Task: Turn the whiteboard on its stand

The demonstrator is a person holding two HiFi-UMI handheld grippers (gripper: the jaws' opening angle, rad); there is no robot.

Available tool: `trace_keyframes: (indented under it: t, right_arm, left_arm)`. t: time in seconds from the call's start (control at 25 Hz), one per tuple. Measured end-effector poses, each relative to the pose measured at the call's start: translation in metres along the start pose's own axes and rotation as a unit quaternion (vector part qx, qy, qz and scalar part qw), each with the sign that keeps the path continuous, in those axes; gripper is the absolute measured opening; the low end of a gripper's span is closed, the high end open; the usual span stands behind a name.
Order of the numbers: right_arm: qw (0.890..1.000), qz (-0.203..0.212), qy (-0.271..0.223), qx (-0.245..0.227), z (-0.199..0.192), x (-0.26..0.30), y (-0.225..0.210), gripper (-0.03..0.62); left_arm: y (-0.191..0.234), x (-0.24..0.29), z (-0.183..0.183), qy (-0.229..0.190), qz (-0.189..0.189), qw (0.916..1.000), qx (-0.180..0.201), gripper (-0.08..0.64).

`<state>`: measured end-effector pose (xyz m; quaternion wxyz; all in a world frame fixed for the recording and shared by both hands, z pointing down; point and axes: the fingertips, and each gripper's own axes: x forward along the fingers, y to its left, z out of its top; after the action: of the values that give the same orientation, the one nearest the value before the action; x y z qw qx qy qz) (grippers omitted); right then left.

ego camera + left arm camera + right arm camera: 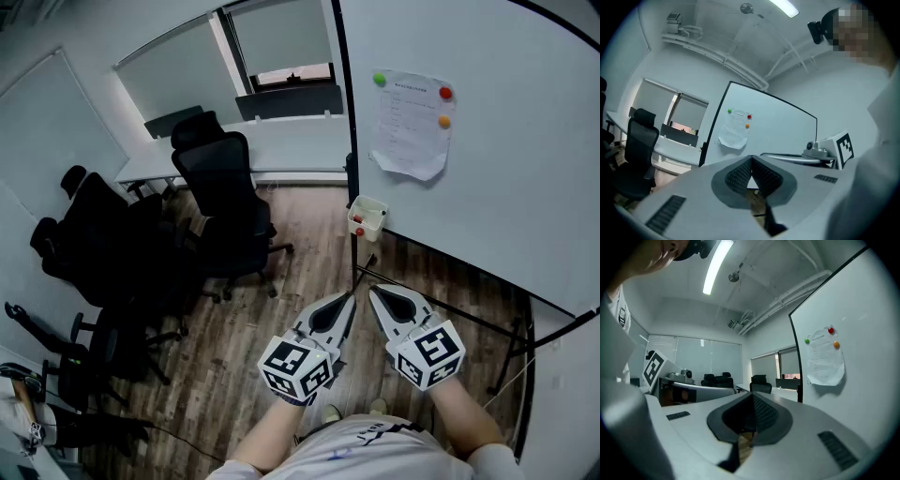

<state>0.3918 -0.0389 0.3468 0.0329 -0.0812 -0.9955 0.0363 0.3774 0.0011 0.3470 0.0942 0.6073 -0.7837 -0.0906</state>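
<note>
The whiteboard (497,169) fills the right of the head view, a white panel in a thin black frame, upright on a black stand (441,309) whose bars run across the wood floor. A paper sheet (410,127) is pinned to it by green, red and orange magnets. My left gripper (350,300) and right gripper (374,292) point side by side toward the board's left edge, short of it, touching nothing. Both are shut with nothing held. In the left gripper view the jaws (751,160) meet before the whiteboard (783,124). In the right gripper view the jaws (753,395) meet left of the whiteboard (862,333).
A small white box (367,217) with red items hangs at the board's lower left edge. Black office chairs (225,197) crowd the left, with more (84,244) beyond. A long white desk (281,141) runs under the blinded windows. Bare wood floor (309,272) lies ahead of the grippers.
</note>
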Motion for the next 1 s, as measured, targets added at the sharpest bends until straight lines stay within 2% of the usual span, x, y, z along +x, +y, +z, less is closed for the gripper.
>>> trace_keyframes:
  t: [0.2, 0.52, 0.68, 1.0]
  right_arm:
    - [1.000, -0.002, -0.004, -0.003, 0.003, -0.001, -0.005, 0.011]
    - [1.000, -0.003, -0.016, 0.016, 0.009, -0.013, -0.010, 0.011]
    - [0.999, -0.002, -0.033, 0.027, 0.016, -0.021, -0.020, 0.011]
    - [0.998, 0.006, -0.029, 0.048, 0.000, -0.032, -0.038, 0.011]
  left_arm:
    - [-0.002, 0.005, 0.001, -0.003, 0.000, 1.0000, 0.003, 0.008]
    - [-0.006, 0.005, 0.000, 0.001, 0.000, 1.0000, 0.003, 0.008]
    - [0.003, 0.007, 0.001, 0.000, 0.013, 0.9999, 0.004, 0.008]
    - [0.002, 0.023, -0.004, -0.003, 0.031, 0.9995, 0.000, 0.008]
